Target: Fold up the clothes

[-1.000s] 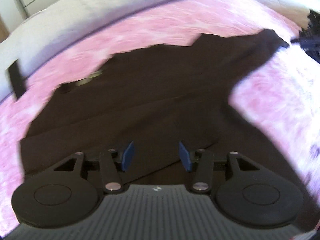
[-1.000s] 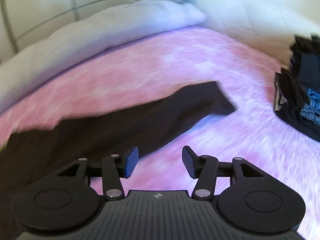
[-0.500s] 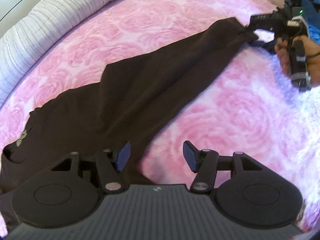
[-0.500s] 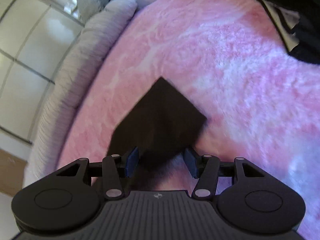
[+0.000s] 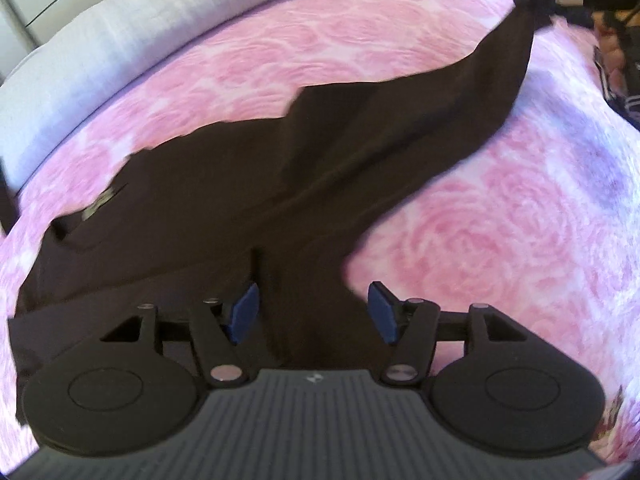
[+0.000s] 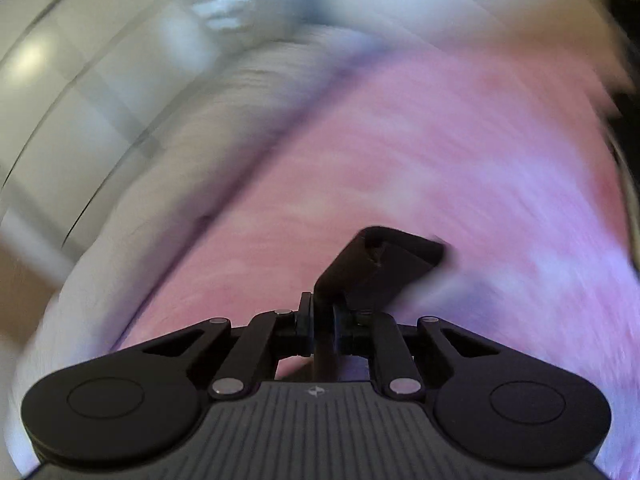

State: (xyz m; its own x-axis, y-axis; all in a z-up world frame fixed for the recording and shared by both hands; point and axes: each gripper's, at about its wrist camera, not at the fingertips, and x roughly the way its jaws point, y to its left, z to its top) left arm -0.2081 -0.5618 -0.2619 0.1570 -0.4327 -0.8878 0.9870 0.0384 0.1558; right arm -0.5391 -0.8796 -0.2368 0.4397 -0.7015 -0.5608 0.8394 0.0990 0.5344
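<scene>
One dark garment [image 5: 248, 208] is lying on the pink rose bedspread [image 5: 500, 248], its small label [image 5: 98, 206] at nine o'clock unreadable. The left tongs [image 5: 312, 308] are opening, cloth between them untouched. The right tongs [image 6: 320, 320] are closing, pinching its sleeve end [image 6: 376, 264].

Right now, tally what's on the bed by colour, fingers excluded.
Black: 2, the long black cloth garment spread out, and a dark pile of clothes at the right edge, contents unclear
Pink: 1, the pink rose-patterned fleece blanket
Grey-white: 1, the pale ribbed duvet along the far side
Total: 4
</scene>
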